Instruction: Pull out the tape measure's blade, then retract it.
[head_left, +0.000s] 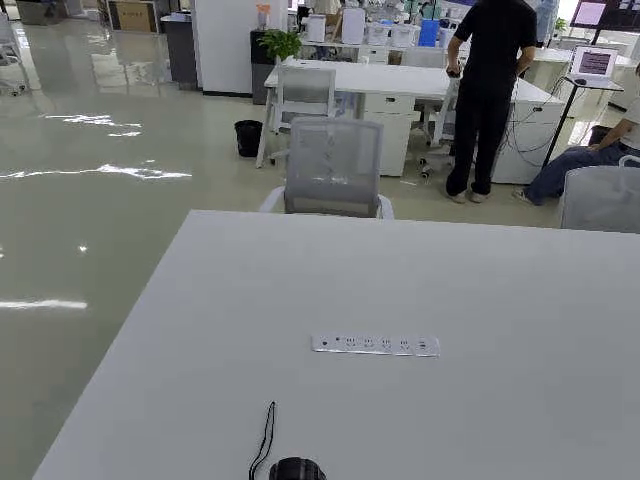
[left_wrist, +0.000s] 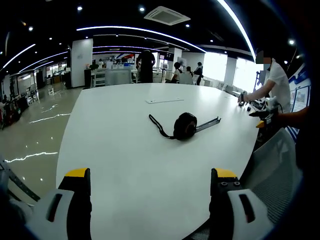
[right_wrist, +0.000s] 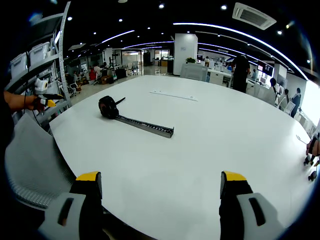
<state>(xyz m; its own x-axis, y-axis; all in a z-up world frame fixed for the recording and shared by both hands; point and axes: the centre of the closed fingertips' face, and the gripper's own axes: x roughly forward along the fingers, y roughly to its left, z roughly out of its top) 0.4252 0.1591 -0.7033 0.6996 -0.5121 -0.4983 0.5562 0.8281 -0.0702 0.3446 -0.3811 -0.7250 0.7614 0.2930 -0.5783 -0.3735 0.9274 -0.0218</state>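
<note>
Tape (left_wrist: 185, 125): black round case, flat on the white table (left_wrist: 125, 165). It sits at centre frame, a bit right, in the left gripper view. In the right gripper view the tape (right_wrist: 106, 106) is left of centre in the upper half. In the head view the tape (head_left: 297, 468) is at the bottom edge, cut off by the frame.

Blade (right_wrist: 145, 126) is part way out and lies flat on the table (right_wrist: 210, 150). It runs from the case toward lower right, its tip near centre frame. In the left gripper view the blade (left_wrist: 207, 124) pokes out to the right of the case. A black strap (left_wrist: 159, 126) trails off the case's left side; in the head view the strap (head_left: 263, 440) runs up from the case.

Your left gripper (left_wrist: 151, 173) is at the bottom of its frame, jaws wide apart, nothing between them, touching nothing. The tape is well apart, ahead of it.

Your right gripper (right_wrist: 161, 176) is at the bottom of its frame too, jaws spread wide and empty, well apart from the blade tip.

A white power strip (head_left: 375, 345) lies on the table (head_left: 500, 300) just above the tape in the head view.
</note>
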